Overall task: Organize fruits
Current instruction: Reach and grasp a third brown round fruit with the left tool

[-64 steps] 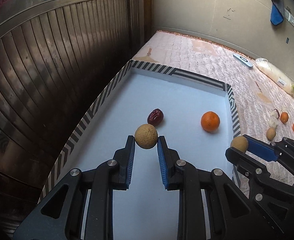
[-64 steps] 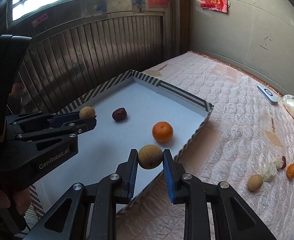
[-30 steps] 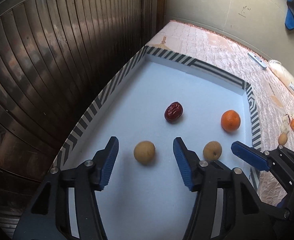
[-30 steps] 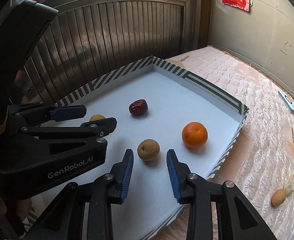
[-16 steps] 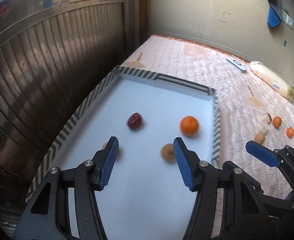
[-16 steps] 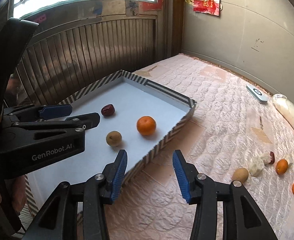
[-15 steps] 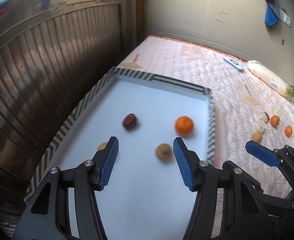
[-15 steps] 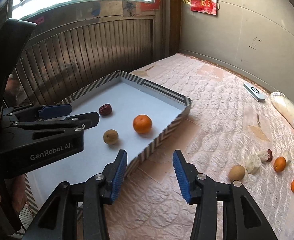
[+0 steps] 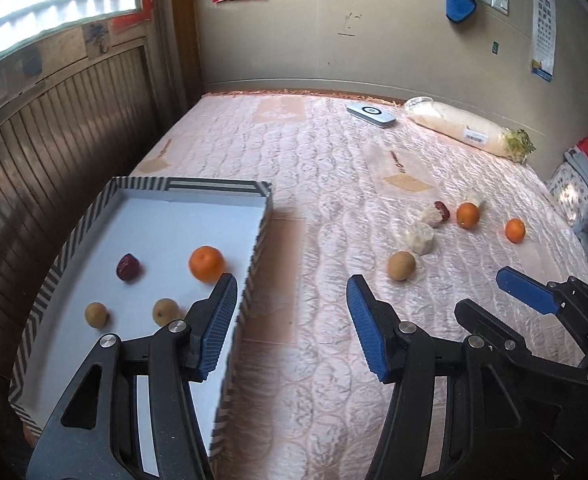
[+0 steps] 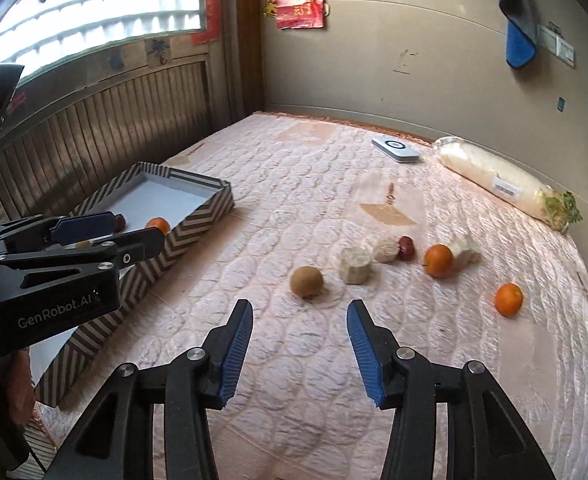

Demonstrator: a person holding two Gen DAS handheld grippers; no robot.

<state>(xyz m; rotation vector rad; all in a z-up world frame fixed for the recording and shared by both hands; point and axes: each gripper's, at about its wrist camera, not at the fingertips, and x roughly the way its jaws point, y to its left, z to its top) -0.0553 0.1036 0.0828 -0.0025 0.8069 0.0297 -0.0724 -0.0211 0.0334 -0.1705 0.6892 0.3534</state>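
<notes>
Between drops right now, reaching out for more. Both grippers, left (image 9: 291,326) and right (image 10: 298,354), spread wide, holding nothing. Striped tray (image 9: 259,236) already with four fruits in it. Just past the right gripper: brown round fruit (image 10: 306,281), probably next. Further beyond that, oranges (image 10: 438,260) among pale chunks (image 10: 355,265).

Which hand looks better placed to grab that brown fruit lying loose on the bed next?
Probably the right hand-held gripper: its open jaws point straight at the brown fruit, while the left hand-held gripper hangs beside the tray.
</notes>
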